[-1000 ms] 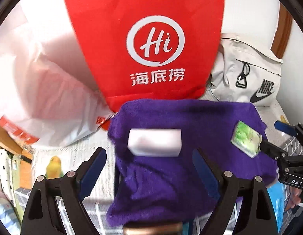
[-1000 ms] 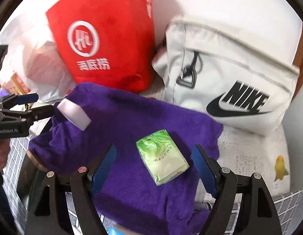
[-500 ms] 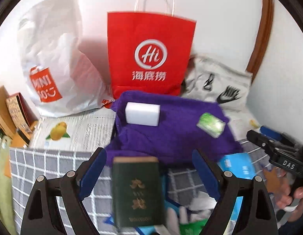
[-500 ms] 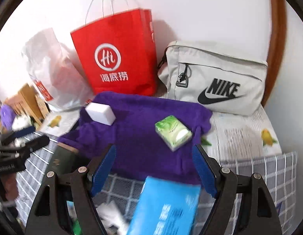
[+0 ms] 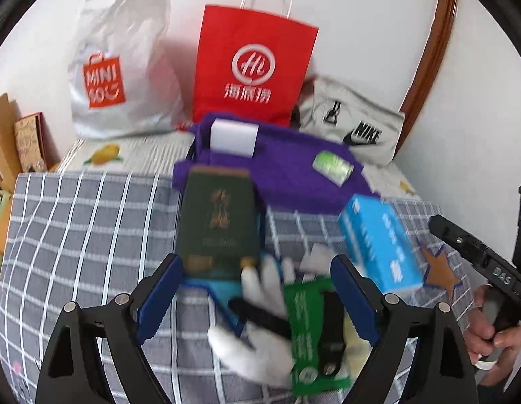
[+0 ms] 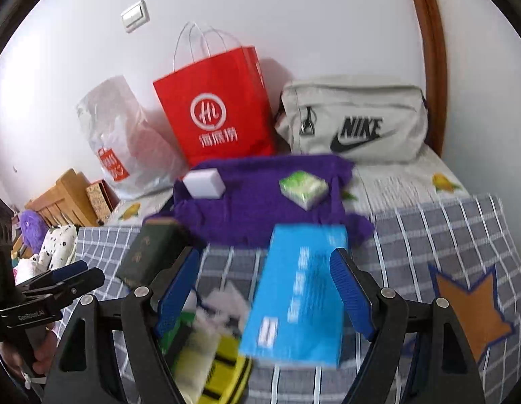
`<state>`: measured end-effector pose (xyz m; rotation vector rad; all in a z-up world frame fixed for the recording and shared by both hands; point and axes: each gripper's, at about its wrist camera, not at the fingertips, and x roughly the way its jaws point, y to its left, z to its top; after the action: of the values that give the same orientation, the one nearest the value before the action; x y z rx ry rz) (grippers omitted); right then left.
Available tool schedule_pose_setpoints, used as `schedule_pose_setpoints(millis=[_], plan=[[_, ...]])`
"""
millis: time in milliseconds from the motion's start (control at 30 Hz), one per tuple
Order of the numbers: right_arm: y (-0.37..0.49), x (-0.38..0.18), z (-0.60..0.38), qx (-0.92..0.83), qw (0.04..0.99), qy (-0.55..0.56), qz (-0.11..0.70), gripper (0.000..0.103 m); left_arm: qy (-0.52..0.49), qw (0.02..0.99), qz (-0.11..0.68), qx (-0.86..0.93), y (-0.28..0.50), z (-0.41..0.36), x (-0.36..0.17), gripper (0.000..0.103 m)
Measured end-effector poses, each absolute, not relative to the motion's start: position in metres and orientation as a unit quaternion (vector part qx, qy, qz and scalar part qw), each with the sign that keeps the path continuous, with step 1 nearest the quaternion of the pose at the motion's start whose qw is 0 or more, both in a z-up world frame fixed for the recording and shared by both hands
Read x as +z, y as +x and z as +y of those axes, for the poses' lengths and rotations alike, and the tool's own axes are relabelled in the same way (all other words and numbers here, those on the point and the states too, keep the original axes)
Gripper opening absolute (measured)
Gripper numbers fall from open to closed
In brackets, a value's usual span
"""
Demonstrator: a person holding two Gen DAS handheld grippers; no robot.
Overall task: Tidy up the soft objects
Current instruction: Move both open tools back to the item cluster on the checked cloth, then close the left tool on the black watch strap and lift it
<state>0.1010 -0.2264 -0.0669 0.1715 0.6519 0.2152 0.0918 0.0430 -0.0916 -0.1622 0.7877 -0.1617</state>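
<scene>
A purple towel lies at the back of the bed, with a white sponge block and a green tissue pack on it. My left gripper is open and empty above a white glove, a green pouch and a dark green booklet. My right gripper is open and empty over a blue tissue pack. All views are blurred by motion.
A red paper bag, a white plastic bag and a grey Nike bag stand against the wall. The grey checked bedcover has an orange star patch. A yellow and black item lies under my right gripper.
Both grippers have pulled back from the purple towel toward the near side of the bed, staying open. The booklet, glove, green pouch and blue pack have come into view.
</scene>
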Motion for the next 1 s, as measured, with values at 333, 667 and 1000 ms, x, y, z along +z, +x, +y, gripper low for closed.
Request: schedule_pose_setpoints(millis=[333, 667, 1000], plan=[[0.059, -0.115, -0.216, 0.097, 0.917, 0.040, 0.384, 0.079, -0.107, 0.904, 0.391, -0.138, 0.064, 0.028, -0.127, 0.087], [0.030, -0.121, -0.240, 0.079, 0.920, 0.059, 0.378, 0.079, -0.117, 0.871, 0.439, -0.189, 0.080, -0.013, -0.156, 0.071], [0.033, -0.137, -0.246, 0.068, 0.916, 0.060, 0.390, 0.079, -0.029, 0.880, 0.420, -0.222, 0.075, -0.035, -0.155, 0.041]])
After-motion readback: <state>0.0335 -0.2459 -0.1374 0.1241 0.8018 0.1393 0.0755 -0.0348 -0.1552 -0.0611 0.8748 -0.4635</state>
